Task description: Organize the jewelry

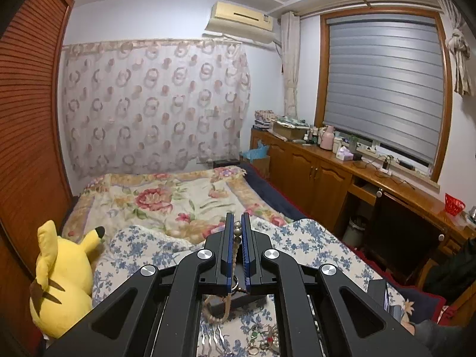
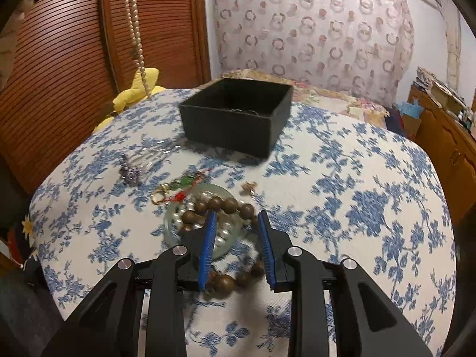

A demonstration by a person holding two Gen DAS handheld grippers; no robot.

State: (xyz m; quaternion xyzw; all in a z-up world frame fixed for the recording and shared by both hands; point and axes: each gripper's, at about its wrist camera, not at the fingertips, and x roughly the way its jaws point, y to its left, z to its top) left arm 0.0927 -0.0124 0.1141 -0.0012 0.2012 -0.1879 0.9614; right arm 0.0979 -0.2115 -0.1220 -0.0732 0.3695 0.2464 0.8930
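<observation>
Left wrist view: the left gripper (image 1: 237, 223) is raised above the bed, its blue pads pinching a pearl necklace (image 1: 236, 244) that runs down between them and hangs in a loop below. Under it, at 6 o'clock, more jewelry (image 1: 263, 342) lies on the blue-flowered cloth (image 1: 312, 247), with a silver comb (image 1: 212, 337) just to its left. A yellow plush (image 1: 62, 279) sits at 8 o'clock by the slatted door (image 1: 26, 119). Right wrist view: the right gripper (image 2: 236, 221) hovers low over the cloth (image 2: 357, 208) with its jaws spread apart, holding nothing. Between and under the pads lies a wooden bead bracelet (image 2: 226, 205), draped over a pale glass dish (image 2: 178, 226) that also holds white pearls (image 2: 221, 233); the beads nearest the camera are blurred. A gold ring (image 2: 160, 195) and a red-and-green charm (image 2: 184, 189) lie just beyond the dish at 11 o'clock, a purple hair comb (image 2: 131, 174) farther left, and a small gold piece (image 2: 249, 186) at 12 o'clock. The open black box (image 2: 235, 119) stands well beyond, at 12 o'clock. The necklace (image 2: 138, 44) dangles at 11 o'clock, left of the box, its tip near the plush (image 2: 139, 89).
</observation>
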